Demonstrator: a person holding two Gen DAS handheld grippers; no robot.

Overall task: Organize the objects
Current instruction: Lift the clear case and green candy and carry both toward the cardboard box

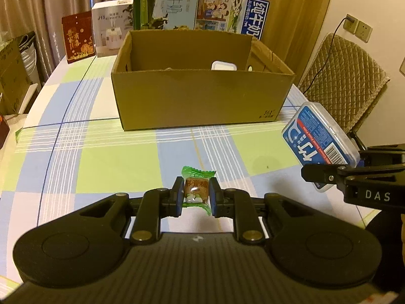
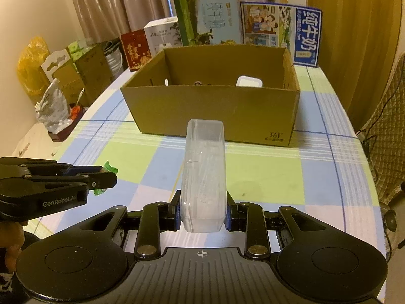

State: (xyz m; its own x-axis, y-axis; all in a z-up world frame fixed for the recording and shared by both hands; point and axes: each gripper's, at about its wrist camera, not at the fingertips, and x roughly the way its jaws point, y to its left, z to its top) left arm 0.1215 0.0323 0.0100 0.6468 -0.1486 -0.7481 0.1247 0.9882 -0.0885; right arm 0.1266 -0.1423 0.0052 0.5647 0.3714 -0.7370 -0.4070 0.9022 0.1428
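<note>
While you hold both loads above the checked tablecloth (image 1: pixel 114 162), the stock stands as follows.

Left wrist view. Item one: a wrapped candy (image 1: pixel 197 190), green wrapper, brown label, clamped between the pads of your left gripper (image 1: pixel 196 196). Its long axis runs forward along the fingers, one twisted end pointing toward the cardboard box (image 1: pixel 200 101), the other trailing back toward the camera. Item two: the open cardboard box, dead ahead of the candy, long side facing you, a white container (image 1: pixel 224 65) showing inside near its right end. Item three: a blue-labelled clear plastic case (image 1: pixel 320 136) at the right edge, held at its near end by your right gripper (image 1: pixel 326 174) and tilted up toward the box.

Right wrist view. Item one: the same case (image 2: pixel 203 174), seen edge-on, fingers closed on its near end, long axis straight forward, far end pointing at the box's near wall (image 2: pixel 210 111). Item two: your left gripper (image 2: pixel 105 176) at the left, green wrapper peeking out at the tips. Item three: printed cartons (image 2: pixel 210 17) standing behind the box.

Judgement: both loads lie about equally short of the box, which sits forward of each; each needs carrying forward over the near wall before release.
</note>
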